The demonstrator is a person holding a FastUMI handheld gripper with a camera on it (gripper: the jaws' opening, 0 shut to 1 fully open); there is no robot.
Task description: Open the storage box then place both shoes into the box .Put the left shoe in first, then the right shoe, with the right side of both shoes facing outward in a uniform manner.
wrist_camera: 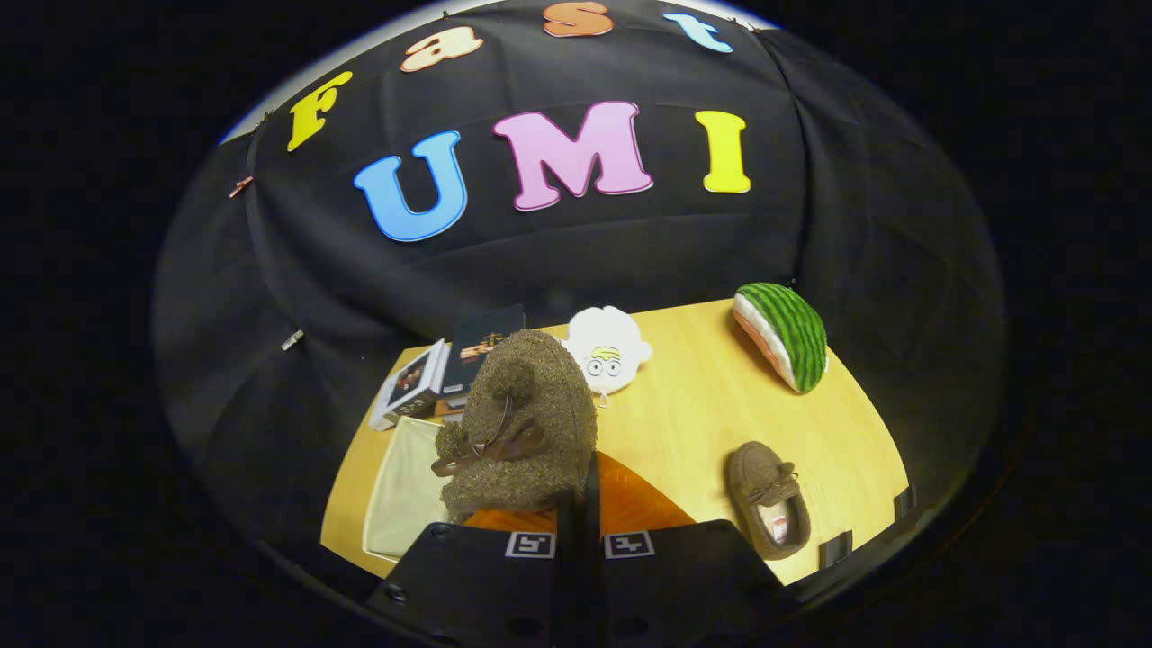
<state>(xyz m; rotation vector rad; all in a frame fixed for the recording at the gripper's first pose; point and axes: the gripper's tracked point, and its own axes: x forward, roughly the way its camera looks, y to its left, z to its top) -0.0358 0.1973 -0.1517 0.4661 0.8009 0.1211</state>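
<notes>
A brown shoe (522, 423) is held up by the gripper (579, 522), whose fingers are drawn together on the shoe's edge, toe raised and the bow on its top turned toward the camera. Much of the table (711, 405) behind it is hidden by the held shoe. Directly under it, an orange surface (630, 504) is seen just ahead of the fingers; whether this is part of the box cannot be told. To the left of it lies a pale, flat panel (405, 490), possibly the box's lid.

The second shoe (768, 508) lies on the table well to the right of the fingers, opening up.

Beyond the held shoe, a white plush (607, 346) with glasses rests on the table, partly covered by the shoe's toe. A watermelon slice toy (785, 333) sits farther right, near the table's far edge. To the left, books (450, 364) are stacked at the table's back corner, just behind the pale panel.
</notes>
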